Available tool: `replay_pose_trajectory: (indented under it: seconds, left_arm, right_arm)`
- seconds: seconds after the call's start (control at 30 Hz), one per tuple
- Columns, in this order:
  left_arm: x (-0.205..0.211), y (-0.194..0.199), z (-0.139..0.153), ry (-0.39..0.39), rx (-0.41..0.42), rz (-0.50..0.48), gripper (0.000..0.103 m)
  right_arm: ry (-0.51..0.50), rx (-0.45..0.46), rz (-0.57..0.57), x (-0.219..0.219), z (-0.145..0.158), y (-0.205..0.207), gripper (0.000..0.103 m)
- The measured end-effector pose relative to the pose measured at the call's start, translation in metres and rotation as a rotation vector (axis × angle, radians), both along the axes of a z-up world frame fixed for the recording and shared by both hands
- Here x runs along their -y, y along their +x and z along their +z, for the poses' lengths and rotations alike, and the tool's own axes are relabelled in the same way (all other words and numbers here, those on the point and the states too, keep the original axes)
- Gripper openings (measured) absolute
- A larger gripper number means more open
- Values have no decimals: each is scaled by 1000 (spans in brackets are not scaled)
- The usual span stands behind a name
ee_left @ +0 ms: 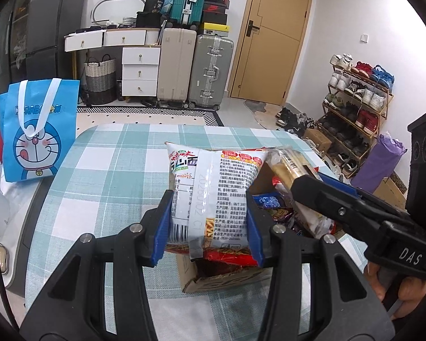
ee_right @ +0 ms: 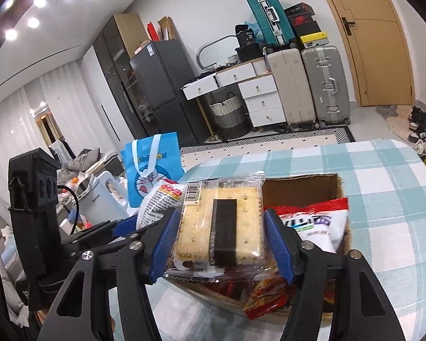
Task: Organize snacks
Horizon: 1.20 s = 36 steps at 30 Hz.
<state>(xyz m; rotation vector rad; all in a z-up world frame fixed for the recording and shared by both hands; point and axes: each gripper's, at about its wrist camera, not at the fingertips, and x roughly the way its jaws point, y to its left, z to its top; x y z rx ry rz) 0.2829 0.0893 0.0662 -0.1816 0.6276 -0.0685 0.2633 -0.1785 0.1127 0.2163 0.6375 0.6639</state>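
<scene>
A white instant-noodle packet (ee_left: 213,176) sits upright between the blue pads of my left gripper (ee_left: 208,216), which is shut on it above an open cardboard box (ee_left: 213,281). The box holds several snack bags. My right gripper (ee_right: 221,227) is closed on a clear pack of crackers (ee_right: 247,221), held flat over the same box (ee_right: 298,187). In the left wrist view the cracker pack (ee_left: 286,164) juts up and left from the right gripper (ee_left: 301,184), just right of the noodle packet. The right wrist view shows the noodle packet (ee_right: 159,201) and left gripper (ee_right: 127,224) to its left.
The box stands on a table with a teal checked cloth (ee_left: 113,170). A blue cartoon tote bag (ee_left: 37,130) stands past the table's left edge. A red-and-white snack bag (ee_right: 315,224) lies in the box. A hand (ee_left: 383,284) holds the right gripper's handle.
</scene>
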Motion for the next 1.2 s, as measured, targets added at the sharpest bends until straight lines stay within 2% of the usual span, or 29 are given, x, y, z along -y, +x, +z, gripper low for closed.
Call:
replay_pose_trajectory:
  seconds: [0.13, 0.23, 0.37, 0.47, 0.57, 0.67, 0.73, 0.77, 1.0, 1.07, 1.1, 1.2]
  left_arm:
    - [4, 1, -1, 0, -3, -8, 43]
    - [7, 3, -3, -5, -12, -16, 43]
    - [16, 3, -3, 34, -13, -23, 44]
    - [21, 1, -1, 25, -8, -42, 43]
    - [26, -1, 1, 14, -4, -73, 44]
    - [35, -5, 3, 42, -3, -83, 59]
    - [39, -10, 4, 54, 7, -81, 75]
    - [40, -13, 4, 56, 10, -84, 80]
    - [43, -41, 3, 74, 27, -98, 87]
    - [42, -49, 1, 74, 35, -98, 92]
    - [42, -54, 0, 74, 40, -97, 101]
    - [41, -72, -4, 74, 67, -96, 102]
  right_arm:
    - [-19, 12, -24, 6, 1, -5, 73]
    - [-44, 21, -37, 9, 2, -6, 74]
    - [-54, 36, -51, 17, 4, -11, 87]
    - [-61, 48, -57, 23, 5, -16, 93]
    - [-68, 41, -80, 33, 4, -19, 93]
    - [-65, 22, -99, 44, 0, -22, 95]
    - [-69, 0, -117, 52, -3, -23, 100]
    - [-65, -6, -125, 57, -5, -25, 101]
    - [-81, 19, -118, 72, -12, -44, 102]
    - [-90, 39, -107, 71, -14, -52, 102]
    - [-95, 45, -102, 70, -15, -56, 102]
    - [-109, 65, -82, 67, -19, -67, 102]
